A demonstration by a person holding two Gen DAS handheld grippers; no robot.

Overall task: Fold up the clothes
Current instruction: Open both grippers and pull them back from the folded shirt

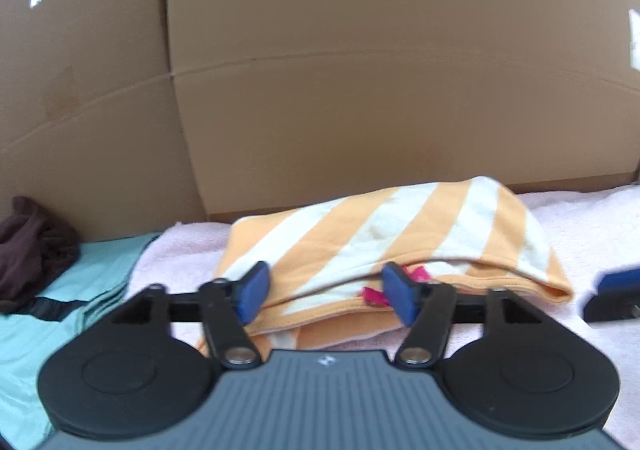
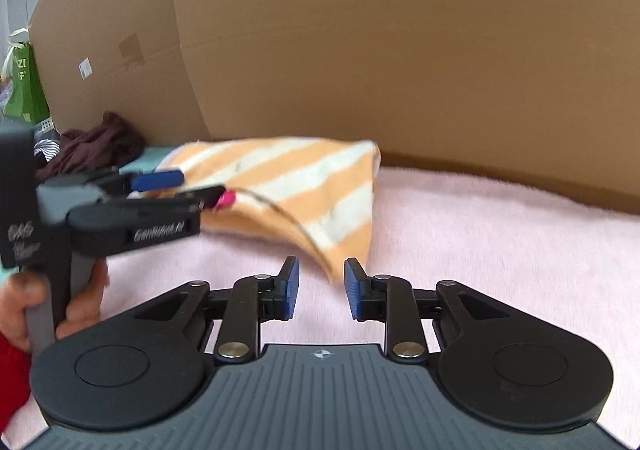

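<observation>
Cardboard panels wall off the far side of the scene, and in front of them a pale pink fleecy cover is spread over the surface; what lies under it cannot be told. Left of the left gripper lie a teal cloth and a heap of dark brown clothing.

Straight ahead of both grippers rests the orange-and-white striped garment, doubled over into several layers, with a bit of pink peeping from between the near edges. One corner droops toward the right gripper, so the bundle is not yet lying flat and square.

The left gripper has its blue pads spread wide, one on each side of the garment's near layered edge, closed on nothing. The right gripper is likewise parted, its pads empty and the drooping corner just ahead of the gap between them. A hand holds the left gripper's handle.

As I judge it, a fold of the striped garment is under way: either the edges are about to be taken for a further fold, or they have just been let go. Any further fold would need both grippers to pinch all the layers at the edge together, lest the inner ones slip out.
</observation>
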